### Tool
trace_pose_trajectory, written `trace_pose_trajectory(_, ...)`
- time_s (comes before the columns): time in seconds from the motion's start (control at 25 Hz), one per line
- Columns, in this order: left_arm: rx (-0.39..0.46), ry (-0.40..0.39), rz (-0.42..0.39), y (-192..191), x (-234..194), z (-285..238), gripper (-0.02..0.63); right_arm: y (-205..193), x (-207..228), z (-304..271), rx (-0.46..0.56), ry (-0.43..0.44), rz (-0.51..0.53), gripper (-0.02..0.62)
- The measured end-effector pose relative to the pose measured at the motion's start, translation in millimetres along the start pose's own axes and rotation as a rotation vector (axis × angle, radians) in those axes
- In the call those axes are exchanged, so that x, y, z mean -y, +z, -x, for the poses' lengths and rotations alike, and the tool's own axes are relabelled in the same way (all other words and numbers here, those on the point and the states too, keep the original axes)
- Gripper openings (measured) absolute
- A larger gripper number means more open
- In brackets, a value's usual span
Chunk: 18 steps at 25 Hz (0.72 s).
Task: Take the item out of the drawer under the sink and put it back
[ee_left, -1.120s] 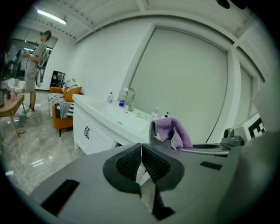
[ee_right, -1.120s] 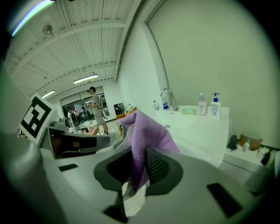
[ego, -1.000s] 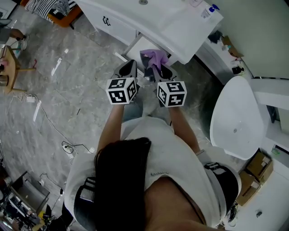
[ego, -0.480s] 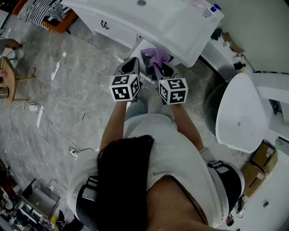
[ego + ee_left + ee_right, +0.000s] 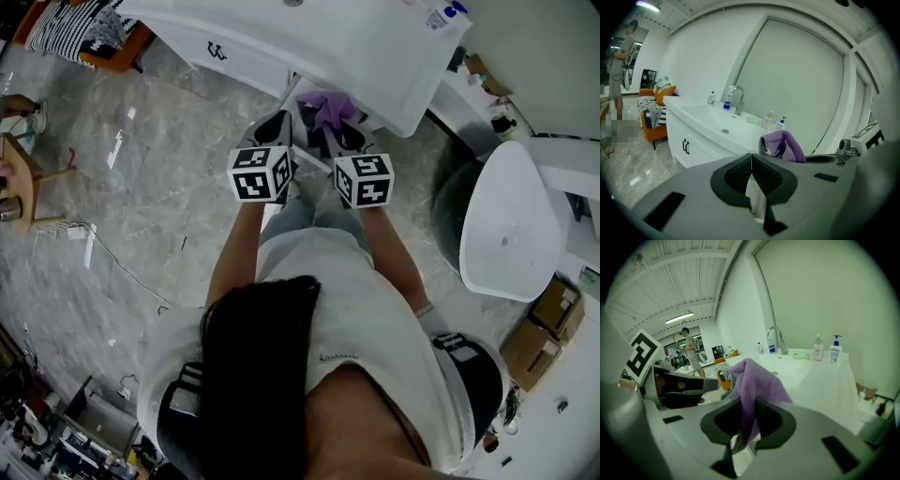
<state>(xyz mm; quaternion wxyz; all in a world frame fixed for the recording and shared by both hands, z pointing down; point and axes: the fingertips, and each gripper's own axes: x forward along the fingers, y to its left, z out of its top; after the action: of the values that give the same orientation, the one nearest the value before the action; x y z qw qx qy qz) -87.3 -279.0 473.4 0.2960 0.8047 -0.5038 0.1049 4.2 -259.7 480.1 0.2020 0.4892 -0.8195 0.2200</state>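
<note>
A purple cloth (image 5: 328, 106) hangs from my right gripper (image 5: 334, 131), which is shut on a fold of it. In the right gripper view the cloth (image 5: 752, 380) rises between the jaws of the right gripper (image 5: 747, 414) and drapes over them. My left gripper (image 5: 277, 122) is just to its left, jaws shut with nothing between them; its pads meet in the left gripper view (image 5: 751, 157). Both point at the open white drawer (image 5: 294, 94) under the sink counter (image 5: 347, 42). The cloth (image 5: 785, 143) hides part of the drawer's inside.
The white vanity has a cupboard door with a dark handle (image 5: 217, 52) to the left. A faucet (image 5: 737, 97) and pump bottles (image 5: 780, 124) stand on the counter. A white toilet (image 5: 506, 234) and cardboard boxes (image 5: 539, 337) are at the right. Cables lie on the floor at the left.
Both grippers have moved side by side toward the vanity, and the purple cloth went along in the right one. Neither jaw pair has changed.
</note>
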Motion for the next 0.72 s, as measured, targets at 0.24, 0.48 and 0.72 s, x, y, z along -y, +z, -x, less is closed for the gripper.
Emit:
trace_pose_trajectory(0.24,-0.021,-0.01,-0.003,0.5,-6.9,-11.0,0.005,-4.0,-2.2,-11.3,-0.017,-0.004,-0.001,0.077)
trace_pose_trajectory(0.48,-0.042,0.012,0.011,-7.9,-15.8,-22.2,0.005,-15.0,6.6,-25.0,-0.053,-0.012,0.019,0.077)
trace_pose_trajectory(0.72,-0.065,0.041,0.033,-18.7,-24.3,-29.0,0.005,-35.0,10.9,-39.7,-0.111,0.01,0.019,0.077)
